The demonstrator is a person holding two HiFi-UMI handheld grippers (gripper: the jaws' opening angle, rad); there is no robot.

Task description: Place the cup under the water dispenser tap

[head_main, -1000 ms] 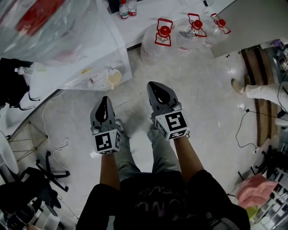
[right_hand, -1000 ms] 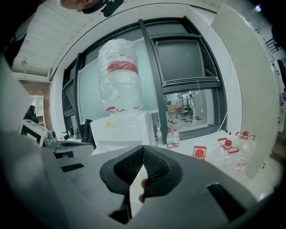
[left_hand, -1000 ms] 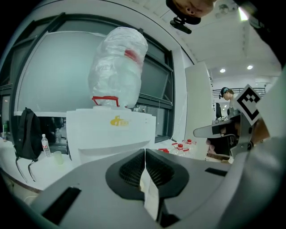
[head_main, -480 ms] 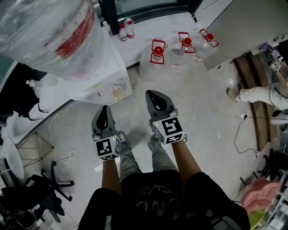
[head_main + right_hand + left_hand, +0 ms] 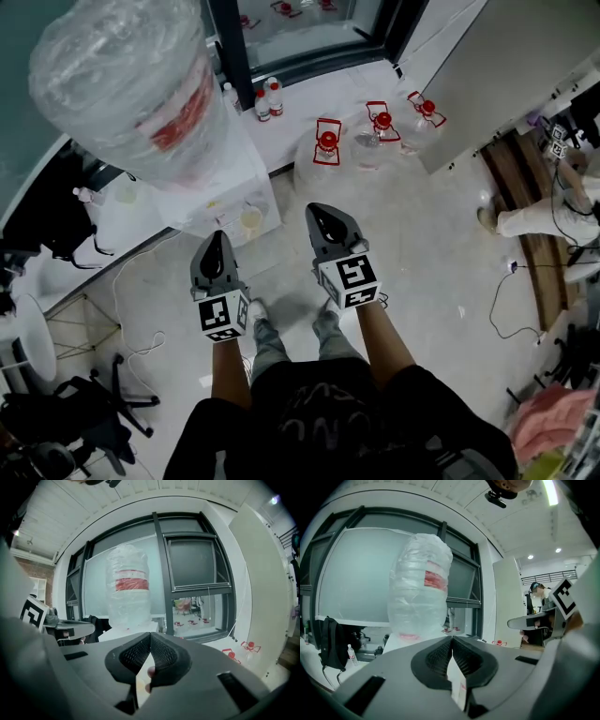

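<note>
A pale cup (image 5: 250, 219) stands in the recess of the white water dispenser (image 5: 225, 183), below its taps. A big plastic-wrapped bottle (image 5: 131, 80) sits on top of the dispenser; the same bottle (image 5: 421, 588) (image 5: 127, 585) fills the middle of both gripper views. My left gripper (image 5: 217, 234) (image 5: 451, 638) is shut and empty, held in the air just short of the dispenser's front. My right gripper (image 5: 316, 208) (image 5: 150, 634) is level with it to the right, jaws together, nothing held. Neither touches the cup.
Several empty jugs with red handles (image 5: 328, 150) lie on the floor behind the dispenser, and small bottles (image 5: 267, 98) stand by the window. A person's leg (image 5: 525, 220) is at the right. A black chair (image 5: 84, 412) and cables (image 5: 131, 352) sit at the lower left.
Both grippers have risen side by side, still shut. The head view has tipped up, so the dispenser's bottle and the window show more fully.
</note>
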